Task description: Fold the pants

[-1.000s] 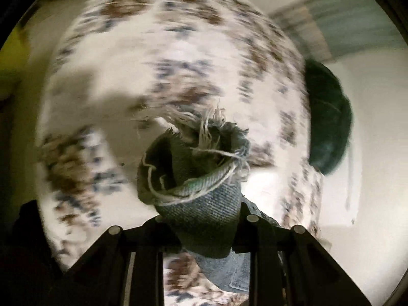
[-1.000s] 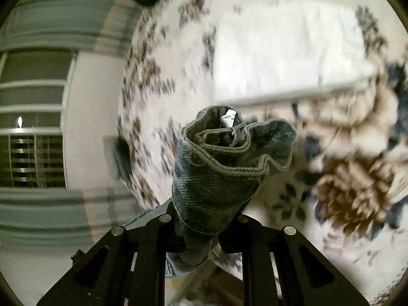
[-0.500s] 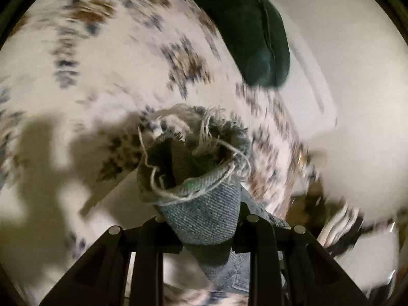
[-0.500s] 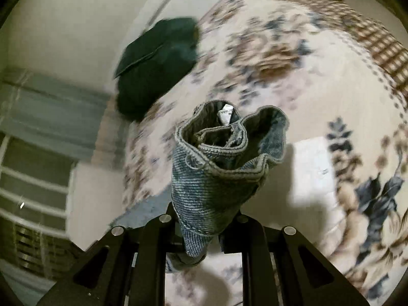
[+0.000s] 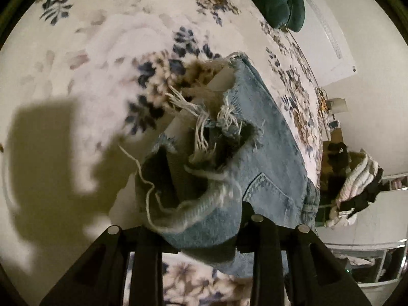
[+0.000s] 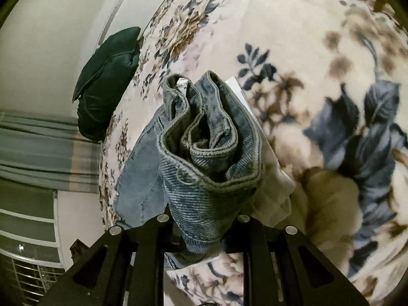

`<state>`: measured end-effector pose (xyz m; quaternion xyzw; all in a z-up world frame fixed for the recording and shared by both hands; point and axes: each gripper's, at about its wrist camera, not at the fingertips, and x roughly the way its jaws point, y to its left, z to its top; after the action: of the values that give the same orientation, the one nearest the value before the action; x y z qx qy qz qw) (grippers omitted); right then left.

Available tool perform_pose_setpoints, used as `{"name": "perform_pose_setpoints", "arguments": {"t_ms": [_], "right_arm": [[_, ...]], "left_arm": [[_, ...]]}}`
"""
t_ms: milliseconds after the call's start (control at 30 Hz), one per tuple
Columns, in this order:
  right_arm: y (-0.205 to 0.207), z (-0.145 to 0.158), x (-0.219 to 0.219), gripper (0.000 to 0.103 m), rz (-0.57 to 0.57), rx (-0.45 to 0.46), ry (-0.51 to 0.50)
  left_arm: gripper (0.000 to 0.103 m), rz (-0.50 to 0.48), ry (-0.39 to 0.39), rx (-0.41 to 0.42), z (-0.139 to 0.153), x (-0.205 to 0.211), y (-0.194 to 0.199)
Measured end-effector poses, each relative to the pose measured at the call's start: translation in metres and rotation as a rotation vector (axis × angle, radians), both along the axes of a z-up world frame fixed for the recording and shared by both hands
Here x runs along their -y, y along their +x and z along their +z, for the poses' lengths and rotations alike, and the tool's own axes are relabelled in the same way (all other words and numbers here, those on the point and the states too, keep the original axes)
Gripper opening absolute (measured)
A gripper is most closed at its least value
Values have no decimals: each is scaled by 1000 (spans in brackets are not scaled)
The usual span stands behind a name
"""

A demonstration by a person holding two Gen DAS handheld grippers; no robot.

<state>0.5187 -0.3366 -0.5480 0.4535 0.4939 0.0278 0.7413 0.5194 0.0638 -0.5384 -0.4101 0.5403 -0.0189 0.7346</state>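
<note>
- Left gripper is clamped on the frayed hem of the jeans, centre frame.
- Right gripper is clamped on the bunched waistband.
- Floral blanket lies behind; green pillow at upper left.

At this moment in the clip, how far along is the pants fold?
Early to midway. Done: both ends are picked up. In hand: the left tongs are shut on the frayed hem of the jeans, and the right tongs pinch the bunched waistband over the floral blanket. Left: no flat, finished fold shows yet; the denim still needs laying down and smoothing.
</note>
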Motion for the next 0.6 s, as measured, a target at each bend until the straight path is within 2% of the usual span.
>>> {"name": "perform_pose_setpoints", "arguments": {"t_ms": [100, 167, 233, 267, 300, 333, 400, 433, 500, 567, 600], "right_arm": [[4, 0, 3, 34, 25, -49, -37], [-3, 1, 6, 38, 36, -73, -57], [-7, 5, 4, 38, 52, -89, -105], [-10, 6, 3, 38, 64, -99, -137], [-11, 7, 1, 39, 77, -107, -173], [-13, 12, -3, 39, 89, -113, -211], [-18, 22, -9, 40, 112, -120, -293], [-18, 29, -15, 43, 130, -122, -348], [-21, 43, -27, 53, 168, -134, -463], [-26, 58, -39, 74, 198, -124, -559], [-28, 64, -44, 78, 207, -119, -596]], "left_arm": [[34, -32, -20, -10, 9, 5, 4], [37, -70, 4, -4, 16, 7, 4], [49, -93, 64, 5, 26, 9, 3], [57, -110, 110, 15, 32, 11, 3], [87, -125, 175, 13, 36, 13, 3], [99, -137, 240, 13, 41, 14, 3], [99, -158, 325, 17, 46, 15, 0], [99, -162, 361, 15, 49, 14, -1], [99, -176, 434, 17, 56, 15, -5], [99, -201, 515, 31, 66, 20, -11], [99, -219, 560, 38, 72, 23, -14]]}}
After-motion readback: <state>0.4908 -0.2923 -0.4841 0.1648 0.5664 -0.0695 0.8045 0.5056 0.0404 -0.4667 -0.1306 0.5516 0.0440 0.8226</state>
